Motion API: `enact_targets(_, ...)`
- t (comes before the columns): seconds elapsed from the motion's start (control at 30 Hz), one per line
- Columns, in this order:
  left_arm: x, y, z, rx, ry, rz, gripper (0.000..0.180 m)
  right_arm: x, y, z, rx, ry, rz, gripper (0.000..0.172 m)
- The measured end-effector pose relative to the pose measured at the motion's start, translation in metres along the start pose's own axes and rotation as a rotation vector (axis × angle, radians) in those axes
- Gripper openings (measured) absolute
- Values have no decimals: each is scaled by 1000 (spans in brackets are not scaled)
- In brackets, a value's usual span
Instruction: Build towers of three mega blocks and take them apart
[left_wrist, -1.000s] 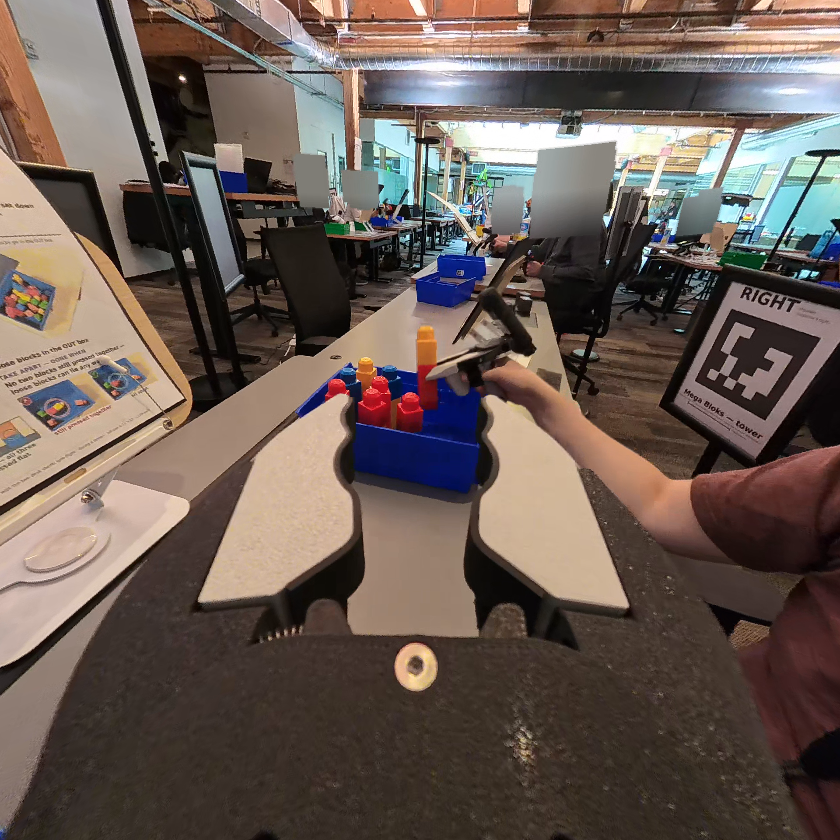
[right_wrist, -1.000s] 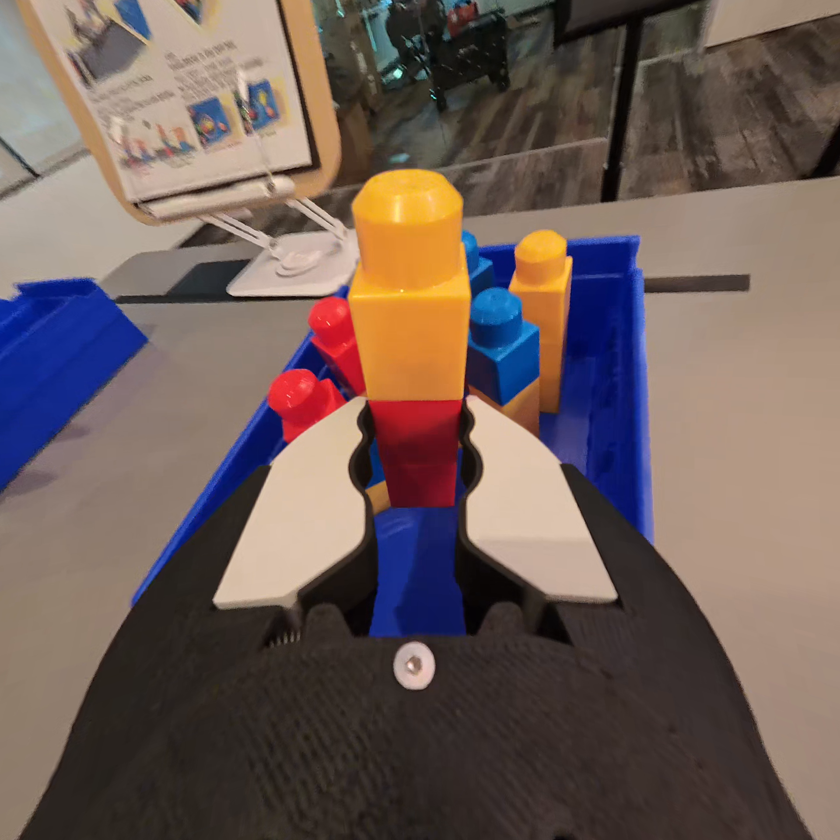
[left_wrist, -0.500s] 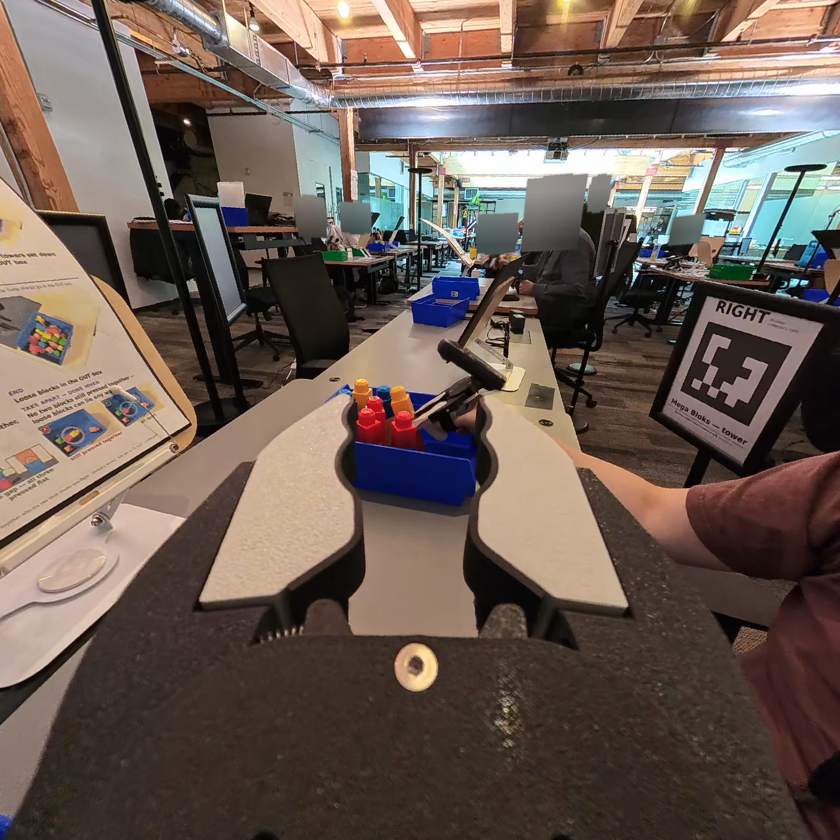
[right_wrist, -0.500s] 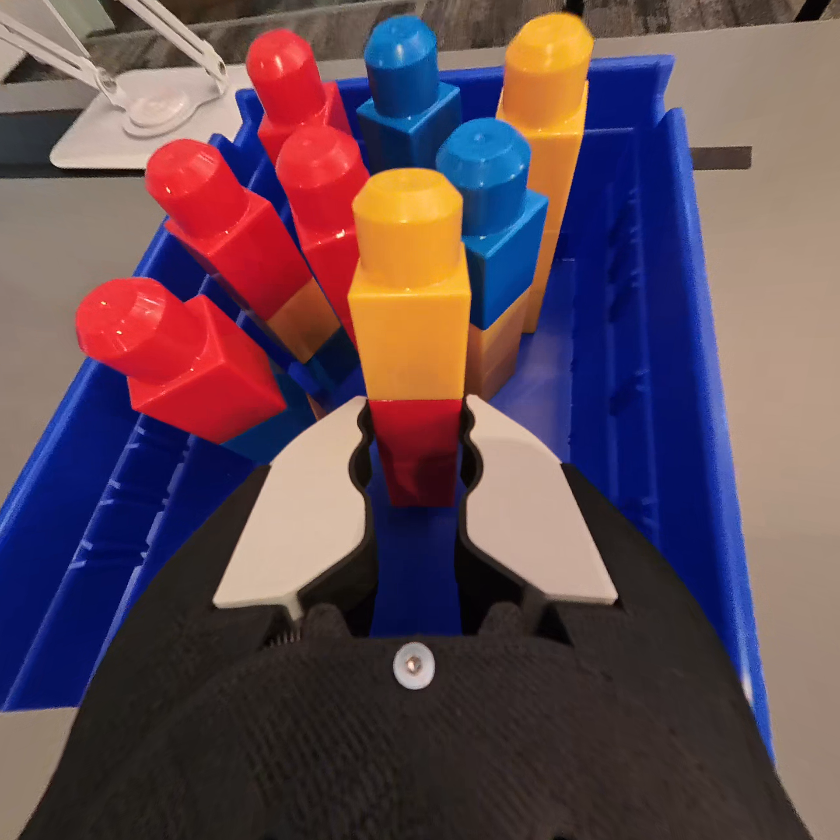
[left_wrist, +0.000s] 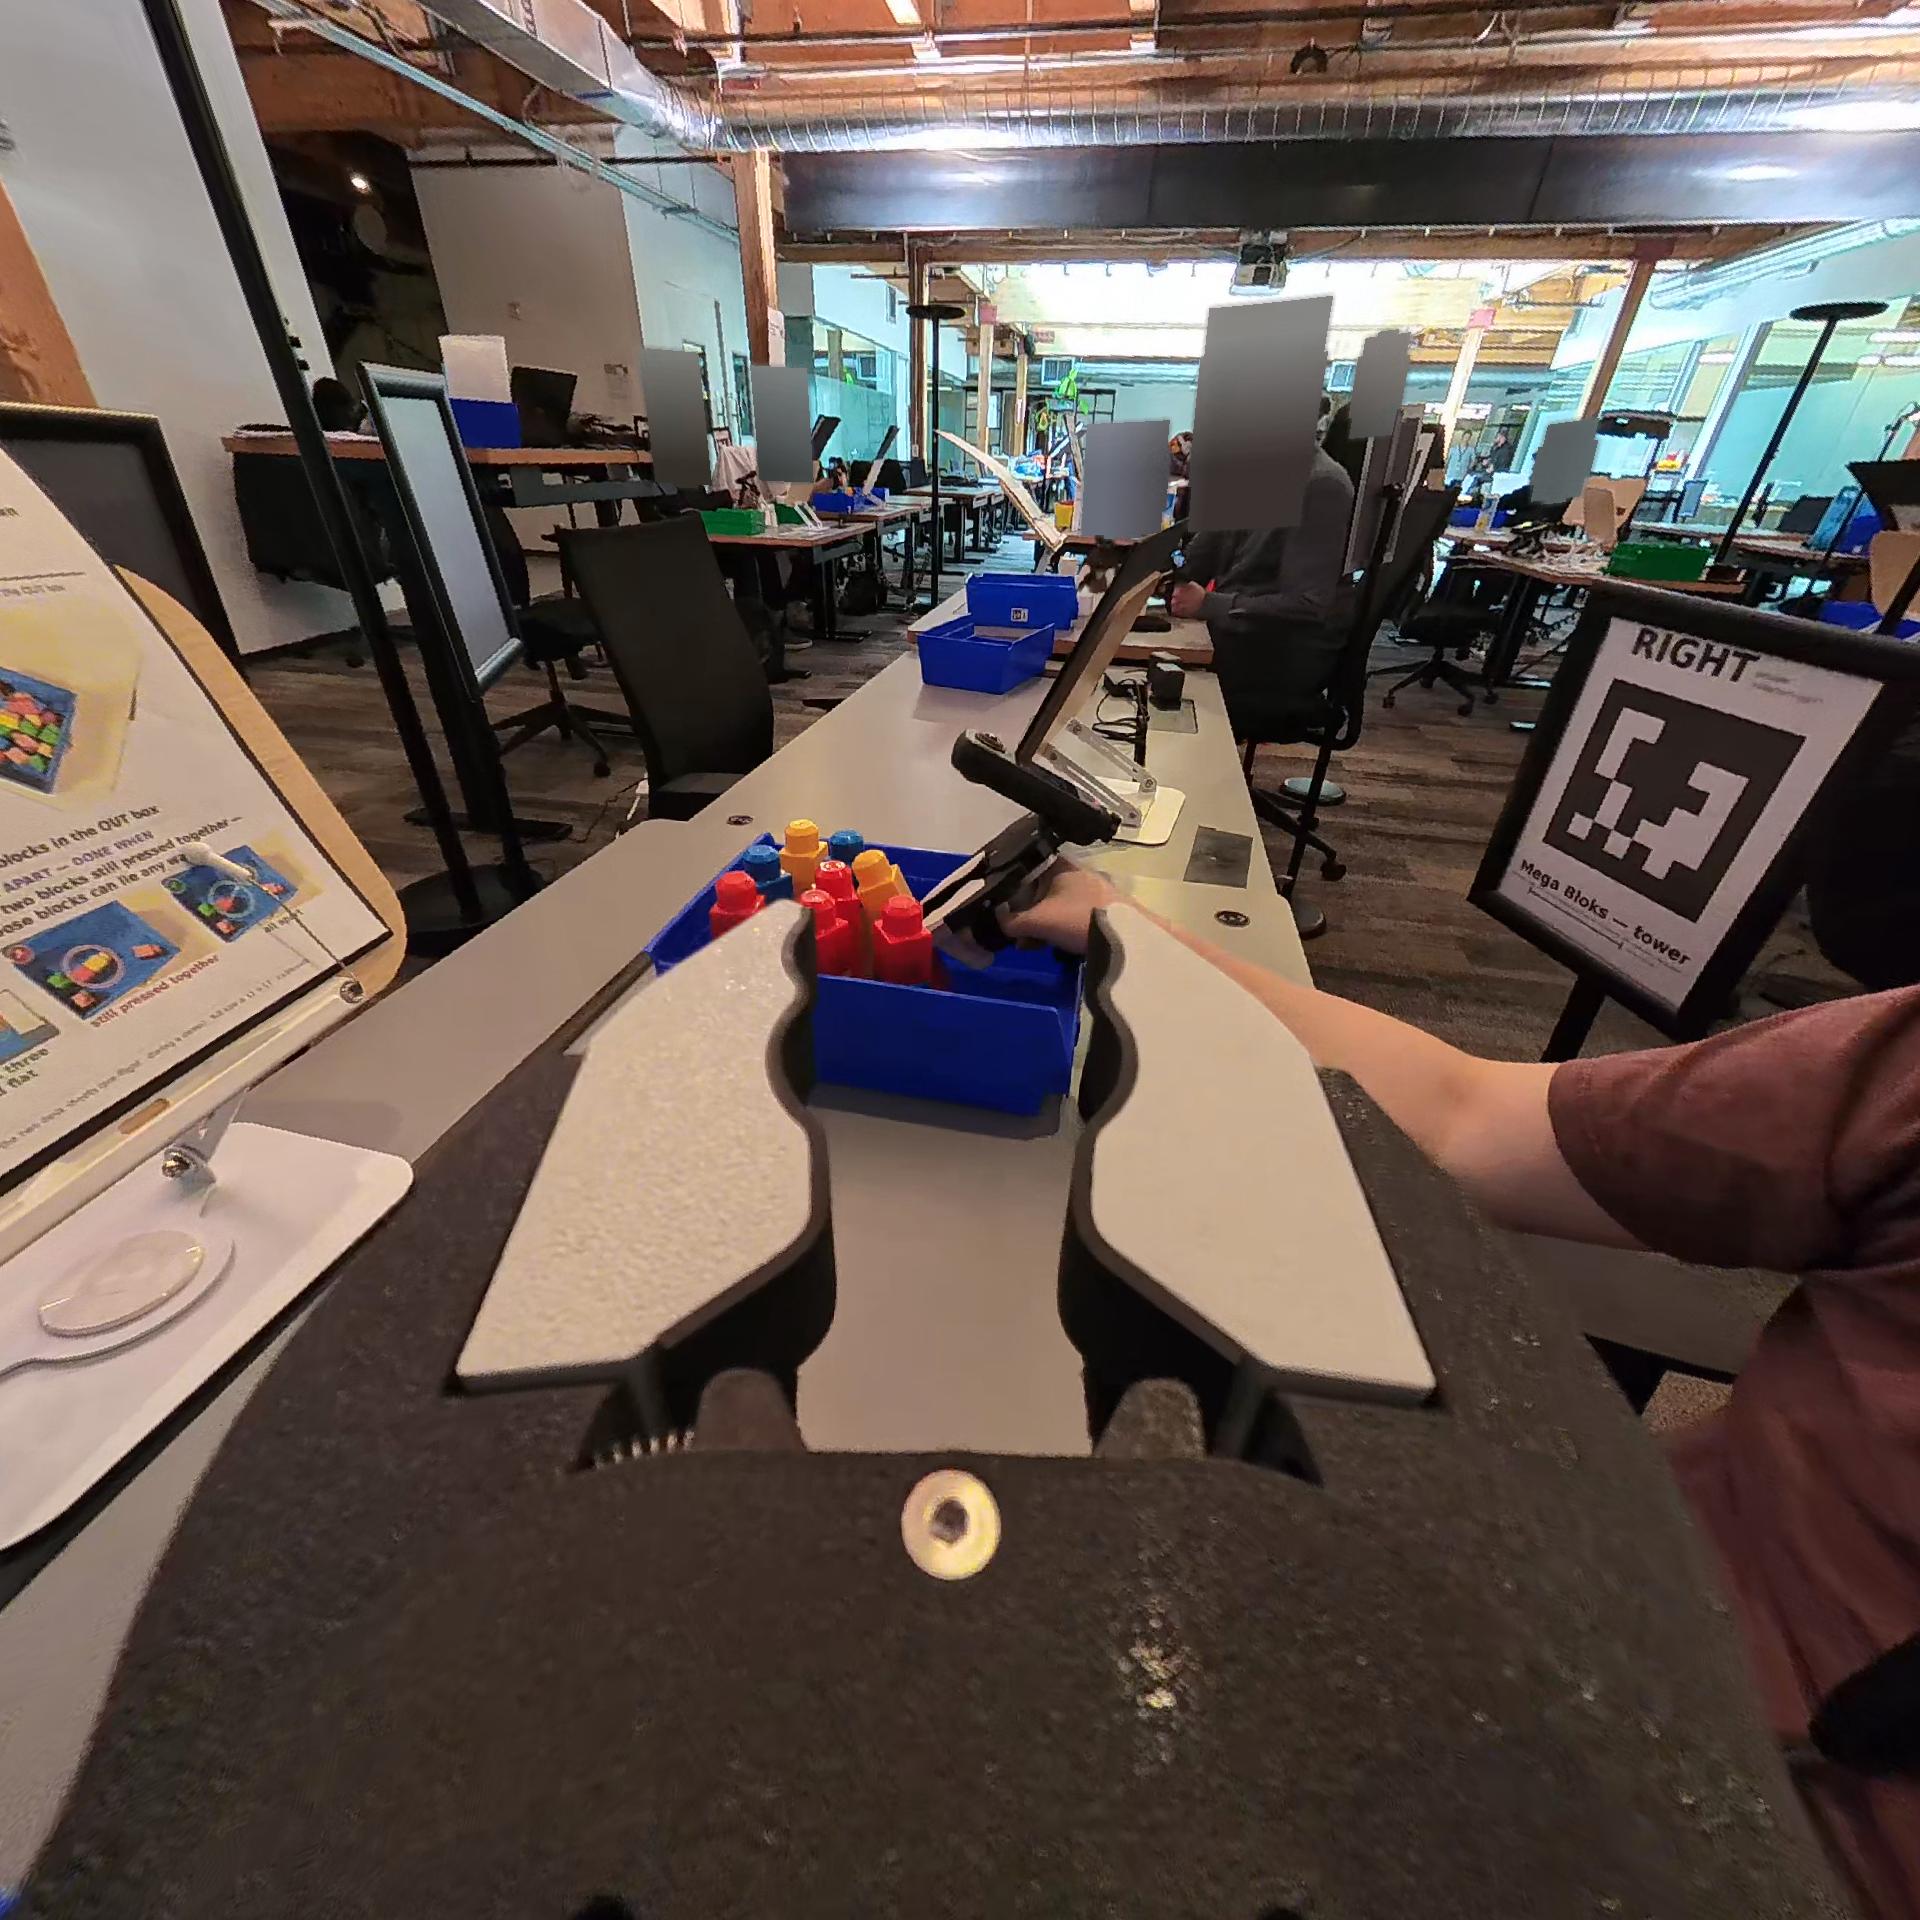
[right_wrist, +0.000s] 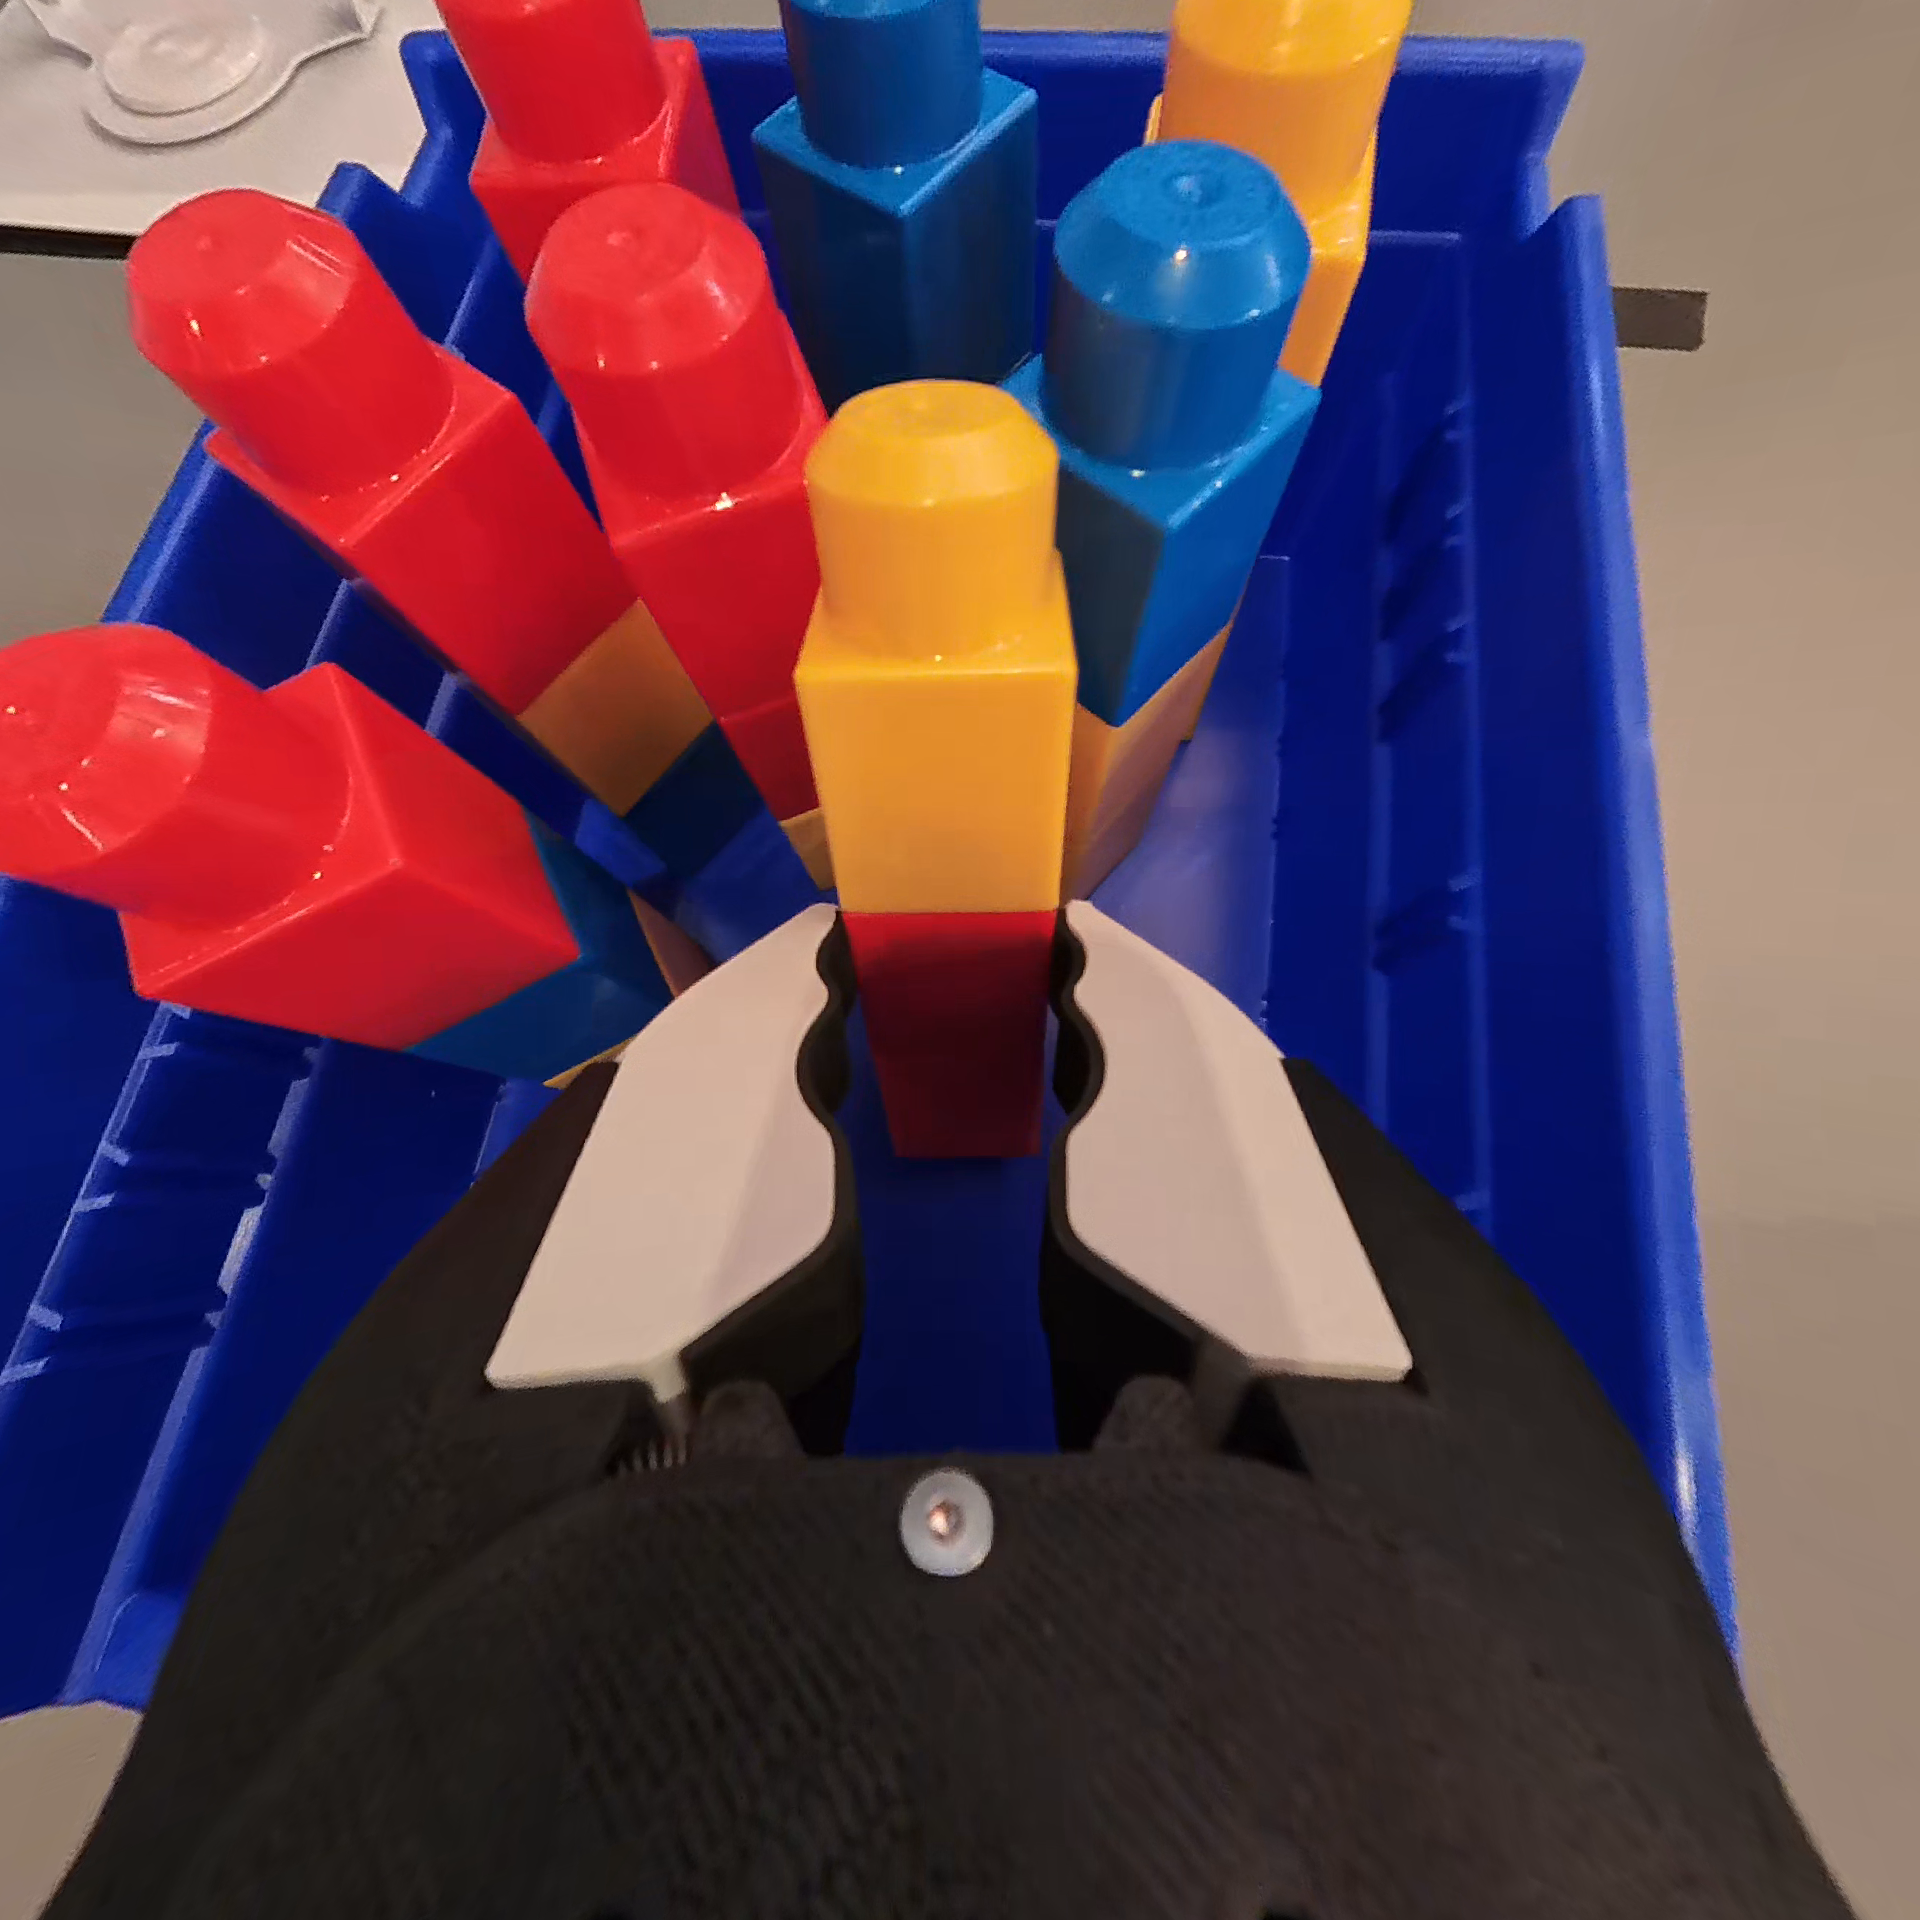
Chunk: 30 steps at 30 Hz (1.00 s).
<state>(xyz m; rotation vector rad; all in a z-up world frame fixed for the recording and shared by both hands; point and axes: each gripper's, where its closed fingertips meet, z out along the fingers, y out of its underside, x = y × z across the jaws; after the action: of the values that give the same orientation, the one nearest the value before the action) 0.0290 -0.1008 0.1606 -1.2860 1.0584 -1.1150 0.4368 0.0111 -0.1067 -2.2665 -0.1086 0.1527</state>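
Note:
My right gripper (right_wrist: 951, 925) is shut on a tower: its pads press the dark red block (right_wrist: 956, 1039), and a yellow block (right_wrist: 935, 727) sits on top. It holds the tower low inside the blue bin (right_wrist: 1455, 727), among several standing towers with red tops (right_wrist: 312, 790) and blue tops (right_wrist: 1164, 416). In the left wrist view the right gripper (left_wrist: 966, 894) reaches into the bin (left_wrist: 935, 1049) from the right. My left gripper (left_wrist: 945, 935) is open and empty, hovering above the grey table (left_wrist: 499, 1039) in front of the bin.
An instruction board on a white stand (left_wrist: 125, 831) is at the left. A framed sign with a black-and-white marker (left_wrist: 1683, 810) stands at the right. The person's arm (left_wrist: 1351, 1060) crosses from the right. Two more blue bins (left_wrist: 987, 655) and a tablet stand (left_wrist: 1091, 727) are farther down the table. The gap from one gripper's tips to the other's is roughly 50 cm.
My right gripper has carried the yellow-and-red tower down into the bin among the other towers, still gripping it. My left gripper has stayed open, nearly still.

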Motion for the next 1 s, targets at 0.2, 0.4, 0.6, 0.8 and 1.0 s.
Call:
enact_targets(0.2,-1,6,5,-27,3,-6,49,-2,5,-4,-14,-13,-7,39)
enact_targets(0.4,-2,10,6,-52,0,-6,49,-3,13,-11,-35,-25,1,39)
enact_targets(0.6,-9,11,3,-51,-19,-38,49,-3,23,-12,-73,-51,33,40)
enact_targets(0.8,-17,10,-4,-50,-45,-51,50,0,34,-13,-131,-37,6,54)
enact_targets(1.0,-44,-7,-56,-14,-223,-53,55,-7,33,-41,-104,-52,-61,70)
